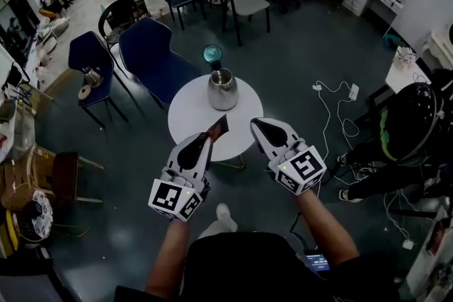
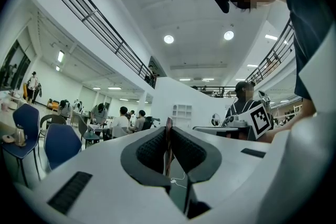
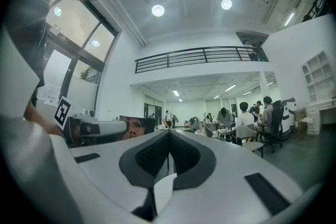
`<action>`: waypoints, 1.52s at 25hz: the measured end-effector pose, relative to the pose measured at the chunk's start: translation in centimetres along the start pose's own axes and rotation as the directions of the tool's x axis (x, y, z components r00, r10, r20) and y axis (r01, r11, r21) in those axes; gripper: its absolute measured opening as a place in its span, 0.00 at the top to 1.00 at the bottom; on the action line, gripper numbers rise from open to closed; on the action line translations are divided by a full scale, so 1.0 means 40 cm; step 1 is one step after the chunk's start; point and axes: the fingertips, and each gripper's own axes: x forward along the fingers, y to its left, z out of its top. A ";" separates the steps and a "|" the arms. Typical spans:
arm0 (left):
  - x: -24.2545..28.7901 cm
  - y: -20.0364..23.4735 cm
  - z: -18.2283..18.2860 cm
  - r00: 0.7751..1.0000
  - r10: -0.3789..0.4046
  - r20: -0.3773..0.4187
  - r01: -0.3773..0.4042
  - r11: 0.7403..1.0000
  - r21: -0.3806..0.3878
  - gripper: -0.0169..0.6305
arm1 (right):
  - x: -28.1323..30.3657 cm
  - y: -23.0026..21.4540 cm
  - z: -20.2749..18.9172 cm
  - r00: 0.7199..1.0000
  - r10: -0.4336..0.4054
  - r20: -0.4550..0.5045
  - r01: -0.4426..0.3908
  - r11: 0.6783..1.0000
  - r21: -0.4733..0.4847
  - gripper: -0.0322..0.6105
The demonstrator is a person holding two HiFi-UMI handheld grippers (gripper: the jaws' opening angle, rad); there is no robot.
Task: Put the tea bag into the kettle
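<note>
Dark-red tea bag [image 1: 217, 129] is pinched by left gripper [image 1: 209, 140] just short of kettle [image 1: 222, 88] (right gripper [image 1: 257, 126] shut, empty); w/ so thin a grip, it cd be dropped beside kettle.

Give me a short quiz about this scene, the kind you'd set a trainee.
1. True or false: the kettle stands on the round white table.
2. Which one holds the tea bag?
3. The jaws of the right hand-held gripper are: A) wide apart; B) together with nothing between them; C) clamped on the kettle.

Key
1. True.
2. The left hand-held gripper, its jaws pinching the packet.
3. B.
</note>
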 end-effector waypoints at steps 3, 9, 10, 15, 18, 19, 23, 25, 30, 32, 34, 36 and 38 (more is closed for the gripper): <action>0.017 0.040 0.006 1.000 -0.010 0.001 0.010 1.000 -0.010 0.91 | 0.039 -0.012 0.003 1.000 -0.014 -0.009 0.014 1.000 0.000 0.92; 0.052 0.110 0.006 0.999 -0.032 0.004 0.032 0.999 -0.023 0.91 | 0.103 -0.039 -0.005 0.999 -0.037 -0.022 0.037 0.999 -0.003 0.92; 0.056 0.126 0.007 0.999 -0.034 0.006 0.034 0.999 -0.024 0.91 | 0.118 -0.043 -0.008 0.999 -0.041 -0.024 0.041 0.999 -0.003 0.92; 0.067 0.197 0.005 0.999 -0.043 0.007 0.044 0.999 -0.032 0.91 | 0.181 -0.053 -0.023 0.998 -0.060 -0.034 0.060 0.998 0.002 0.92; 0.072 0.228 0.013 0.999 -0.048 0.005 0.048 0.998 -0.039 0.91 | 0.213 -0.050 -0.017 0.997 -0.061 -0.036 0.061 0.998 -0.001 0.92; 0.074 0.240 0.015 0.999 -0.049 0.006 0.049 0.998 -0.042 0.91 | 0.225 -0.050 -0.016 0.997 -0.062 -0.038 0.062 0.998 -0.002 0.92; 0.075 0.288 0.019 0.999 -0.049 0.003 0.049 0.998 -0.048 0.91 | 0.271 -0.046 -0.021 0.997 -0.070 -0.046 0.070 0.998 0.001 0.92; 0.078 0.304 0.015 0.999 -0.048 0.000 0.048 0.998 -0.051 0.91 | 0.284 -0.048 -0.030 0.996 -0.071 -0.049 0.072 0.997 0.006 0.92; 0.102 0.328 -0.004 0.999 -0.035 0.002 0.035 0.997 -0.076 0.91 | 0.296 -0.070 -0.045 0.996 -0.069 -0.052 0.070 0.998 0.007 0.92; 0.112 0.339 -0.002 1.000 -0.023 0.005 0.024 0.996 -0.085 0.91 | 0.301 -0.081 -0.044 0.996 -0.072 -0.053 0.072 0.997 0.008 0.92; 0.123 0.350 -0.002 1.000 -0.006 0.006 0.006 0.997 -0.081 0.91 | 0.302 -0.096 -0.044 0.996 -0.072 -0.052 0.073 0.997 0.010 0.92; 0.145 0.356 0.000 1.000 0.010 0.008 -0.010 0.997 -0.079 0.91 | 0.301 -0.121 -0.040 0.996 -0.069 -0.053 0.070 0.998 0.009 0.92; 0.175 0.358 0.008 1.000 0.023 0.014 -0.022 0.997 -0.077 0.91 | 0.304 -0.154 -0.034 0.997 -0.063 -0.055 0.063 0.998 0.009 0.92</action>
